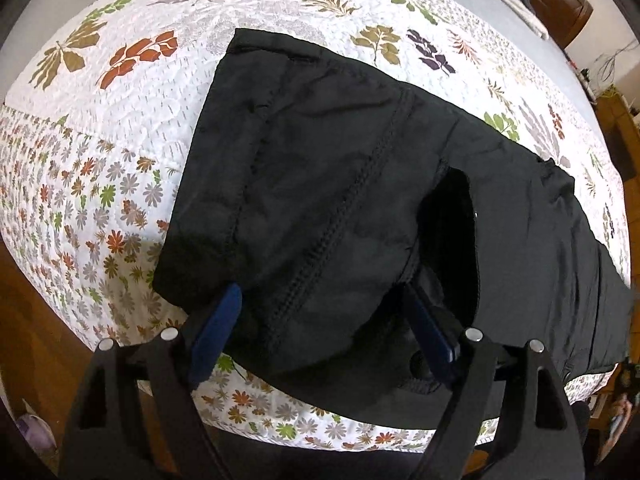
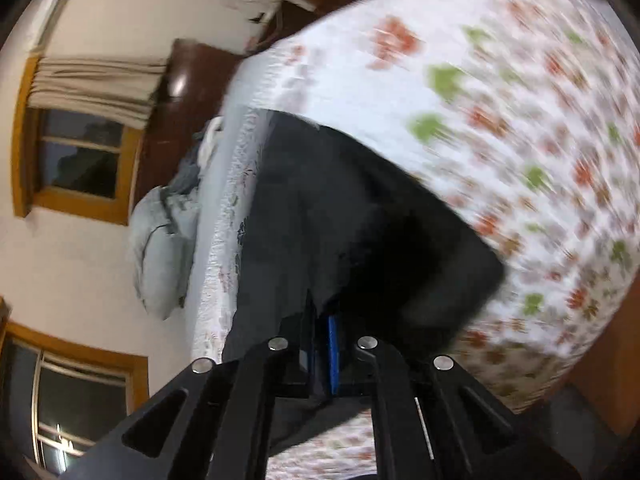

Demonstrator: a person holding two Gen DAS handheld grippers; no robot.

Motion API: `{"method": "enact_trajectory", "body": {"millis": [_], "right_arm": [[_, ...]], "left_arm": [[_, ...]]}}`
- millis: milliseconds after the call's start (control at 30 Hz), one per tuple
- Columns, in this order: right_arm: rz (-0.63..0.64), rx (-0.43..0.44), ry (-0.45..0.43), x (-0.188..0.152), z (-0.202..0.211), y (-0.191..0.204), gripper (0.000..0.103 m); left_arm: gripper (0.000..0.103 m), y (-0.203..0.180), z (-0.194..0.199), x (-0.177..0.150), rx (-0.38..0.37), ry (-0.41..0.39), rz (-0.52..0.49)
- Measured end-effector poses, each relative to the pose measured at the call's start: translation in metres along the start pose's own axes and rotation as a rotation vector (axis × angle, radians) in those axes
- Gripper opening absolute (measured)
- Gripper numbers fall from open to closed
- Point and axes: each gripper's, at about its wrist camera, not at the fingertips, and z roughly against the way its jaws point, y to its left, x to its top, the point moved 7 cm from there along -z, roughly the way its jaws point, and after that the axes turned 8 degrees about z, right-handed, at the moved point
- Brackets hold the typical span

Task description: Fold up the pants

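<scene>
Quilt (image 1: 120,128) underlies pants (image 1: 320,184); pillow (image 2: 164,248) well apart.

Black pants (image 1: 320,184) on a white floral quilt (image 1: 100,152)

The quilt carries leaf and flower prints in rust, olive, green, grey and purple; both grippers are black with blue pads (image 1: 218,330); the window frames (image 2: 80,200) are amber wood, the pillow (image 2: 164,248) grey.

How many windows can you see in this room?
2, both in the right wrist view, on the wall at its left edge: one window under a folded blind, the other window in the picture's bottom corner. The left wrist view shows none; more may be hidden.
</scene>
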Motion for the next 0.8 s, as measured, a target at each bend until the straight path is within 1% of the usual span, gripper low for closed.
{"method": "enact_trajectory", "body": {"millis": [33, 100, 133, 167, 200, 233, 300, 333, 367, 400, 433, 467, 500, 567, 600, 667, 700, 733, 800], "right_arm": [[-0.036, 0.017, -0.005, -0.001, 0.001, -0.007, 0.006], [-0.060, 0.035, -0.010, 0.000, 0.005, -0.010, 0.011], [-0.077, 0.037, -0.010, 0.000, 0.006, -0.010, 0.020], [-0.098, 0.045, -0.006, 0.001, 0.007, -0.012, 0.047], [-0.110, 0.058, -0.007, 0.001, 0.008, -0.013, 0.057], [-0.120, 0.066, -0.013, 0.002, 0.008, -0.014, 0.060], [-0.135, 0.060, -0.006, 0.002, 0.007, -0.012, 0.060], [-0.143, 0.057, 0.002, 0.002, 0.006, -0.010, 0.058], [-0.147, 0.054, 0.020, 0.003, -0.005, -0.006, 0.043], [-0.136, 0.058, 0.038, 0.000, -0.009, 0.000, 0.033], [-0.102, 0.035, 0.035, -0.005, -0.009, 0.005, 0.017], [-0.090, 0.034, 0.024, -0.006, -0.008, 0.007, 0.003], [-0.110, 0.037, 0.012, -0.008, -0.007, 0.005, 0.003], [-0.144, -0.004, 0.011, -0.014, -0.010, -0.007, 0.003], [-0.152, -0.010, 0.010, -0.016, -0.010, -0.010, 0.003], [-0.126, -0.002, -0.010, -0.020, -0.002, -0.004, 0.003], [-0.120, -0.013, -0.008, -0.020, -0.002, -0.006, 0.003], [-0.129, -0.019, 0.006, -0.022, -0.003, -0.010, 0.003], [-0.144, -0.028, 0.035, -0.023, -0.008, -0.020, 0.003]], "left_arm": [[0.083, 0.000, -0.001, 0.001, 0.001, 0.007, -0.001], [0.083, -0.001, -0.002, 0.003, 0.005, 0.014, -0.004], [0.083, -0.002, -0.003, 0.004, 0.011, 0.017, -0.006], [0.083, -0.002, -0.004, 0.004, 0.017, 0.018, -0.009], [0.083, -0.004, -0.005, 0.005, 0.024, 0.020, -0.013], [0.083, -0.004, -0.005, 0.006, 0.026, 0.022, -0.014], [0.083, -0.005, -0.007, 0.007, 0.033, 0.028, -0.016], [0.083, -0.006, -0.007, 0.007, 0.036, 0.030, -0.017], [0.081, -0.007, -0.008, 0.008, 0.043, 0.034, -0.020], [0.081, -0.008, -0.009, 0.010, 0.050, 0.041, -0.018], [0.080, -0.008, -0.010, 0.011, 0.053, 0.045, -0.016], [0.078, -0.008, -0.011, 0.013, 0.056, 0.051, -0.014], [0.077, -0.008, -0.012, 0.014, 0.060, 0.054, -0.011], [0.075, -0.006, -0.012, 0.017, 0.061, 0.061, -0.002], [0.075, -0.006, -0.013, 0.018, 0.062, 0.063, 0.003], [0.069, -0.003, -0.012, 0.020, 0.065, 0.066, 0.014], [0.062, -0.002, -0.011, 0.021, 0.070, 0.067, 0.022], [0.059, 0.002, -0.010, 0.023, 0.072, 0.069, 0.035], [0.057, 0.005, -0.010, 0.024, 0.059, 0.075, 0.038]]}}
